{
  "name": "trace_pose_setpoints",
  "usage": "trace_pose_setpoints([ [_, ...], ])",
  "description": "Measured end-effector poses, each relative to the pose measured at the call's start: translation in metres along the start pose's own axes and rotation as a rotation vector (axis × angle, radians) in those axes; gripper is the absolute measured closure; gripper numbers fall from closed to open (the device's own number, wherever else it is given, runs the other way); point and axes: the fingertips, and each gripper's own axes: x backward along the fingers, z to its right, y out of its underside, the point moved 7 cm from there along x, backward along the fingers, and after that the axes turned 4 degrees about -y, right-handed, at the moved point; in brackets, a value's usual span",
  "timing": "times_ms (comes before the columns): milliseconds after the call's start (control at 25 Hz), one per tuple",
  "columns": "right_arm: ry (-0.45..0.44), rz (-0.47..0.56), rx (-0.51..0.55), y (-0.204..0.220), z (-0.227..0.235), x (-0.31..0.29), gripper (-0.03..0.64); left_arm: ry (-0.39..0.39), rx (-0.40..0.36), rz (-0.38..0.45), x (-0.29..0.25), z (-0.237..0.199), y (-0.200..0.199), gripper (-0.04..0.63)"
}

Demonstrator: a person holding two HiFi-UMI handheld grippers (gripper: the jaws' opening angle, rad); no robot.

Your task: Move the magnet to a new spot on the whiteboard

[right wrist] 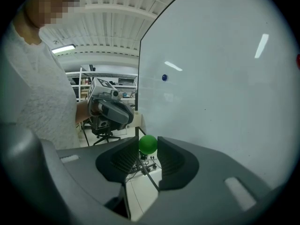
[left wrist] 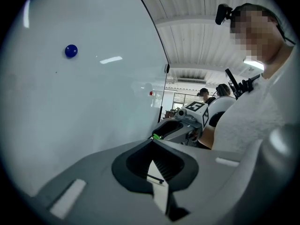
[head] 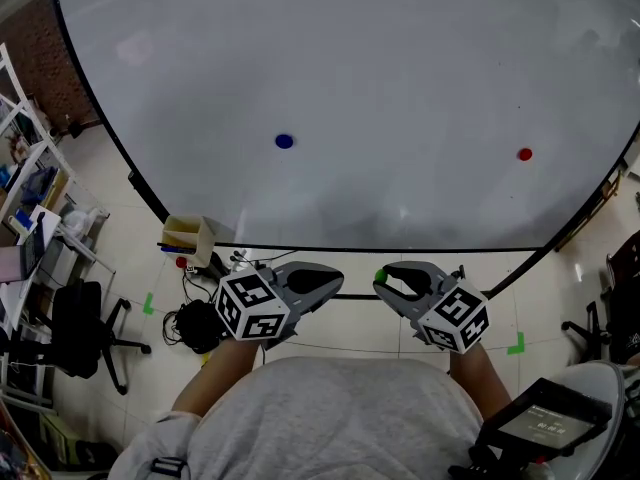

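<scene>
Whiteboard [head: 380,58] fills the upper part of the head view, with its dark curved edge running along the lower middle.

Right tool [head: 384,280], lower centre-right: jaws closed on a green magnet [right wrist: 148,144], a small round piece pinched at the very tips. The pads press on it from both sides. The magnet is off the board, just below the board's bottom edge in the frame.

Left tool [head: 337,277], lower centre-left: jaw tips are together with nothing between them. The two tools point toward each other, tips near but apart.

On the board, a blue magnet [head: 284,141] sits left of centre and a red magnet [head: 524,154] sits at right; the two are well apart.

At the left edge is an office chair [head: 88,330] on the tiled floor. A small open box [head: 188,236] sits beside the board's lower left edge.
</scene>
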Motion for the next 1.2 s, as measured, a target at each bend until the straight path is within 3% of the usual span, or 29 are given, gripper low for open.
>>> trace_pose_setpoints([
  [520, -0.008, -0.004, 0.041, -0.003, -0.006, -0.007, 0.489, 0.003, 0.009, 0.005, 0.0, -0.006, 0.001, 0.611],
  [720, 0.042, -0.03, 0.145, -0.014, -0.005, -0.006, 0.489, 0.005, 0.014, 0.004, 0.0, -0.005, 0.0, 0.611],
  [920, 0.168, -0.038, 0.307, -0.046, 0.007, -0.002, 0.489, 0.012, 0.017, -0.002, 0.001, -0.004, 0.0, 0.611],
  [1200, 0.496, -0.051, 0.696, -0.117, 0.033, 0.007, 0.489, 0.016, 0.018, -0.008, -0.003, 0.002, -0.001, 0.611],
])
